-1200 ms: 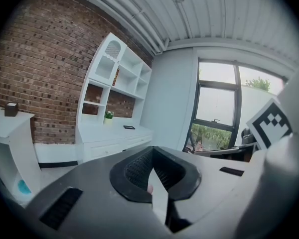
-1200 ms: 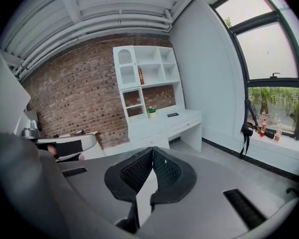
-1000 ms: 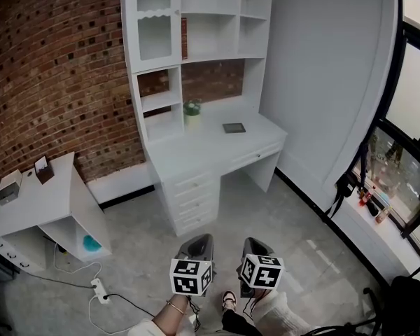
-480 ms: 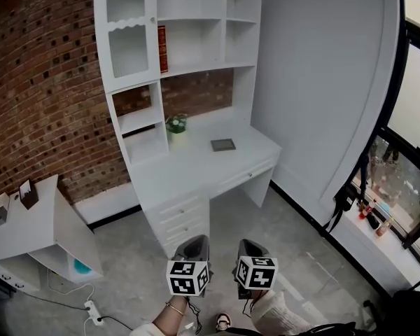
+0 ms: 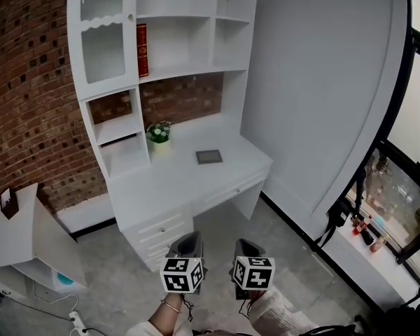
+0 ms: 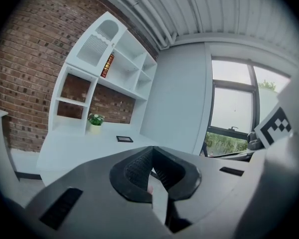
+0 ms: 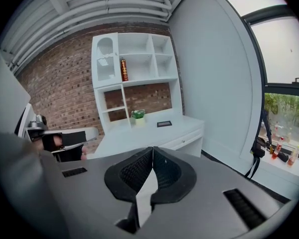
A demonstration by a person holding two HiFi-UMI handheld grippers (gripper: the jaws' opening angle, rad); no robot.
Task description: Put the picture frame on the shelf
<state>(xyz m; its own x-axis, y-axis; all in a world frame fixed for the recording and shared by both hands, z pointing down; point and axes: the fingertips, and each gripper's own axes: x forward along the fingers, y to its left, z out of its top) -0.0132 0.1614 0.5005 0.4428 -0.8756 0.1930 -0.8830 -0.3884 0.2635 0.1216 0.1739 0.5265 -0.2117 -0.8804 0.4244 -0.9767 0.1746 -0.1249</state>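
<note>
Picture frame (image 5: 210, 157): one, lying flat on the white desk (image 5: 169, 180), one potted plant (image 5: 159, 133) sitting far-left of it. Left gripper (image 5: 187, 242) and right gripper (image 5: 246, 248): two, hanging near, both clenching on nothing.

A potted plant (image 5: 159, 133) (pale pot) stands before the brick wall (image 5: 28, 117), a red book (image 5: 142, 50) upright above it

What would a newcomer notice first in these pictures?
A tall white desk with shelves stands against a brick wall, a red book on an upper shelf. A dark picture frame lies flat on the desktop. The left gripper and right gripper are shut and empty.
</note>
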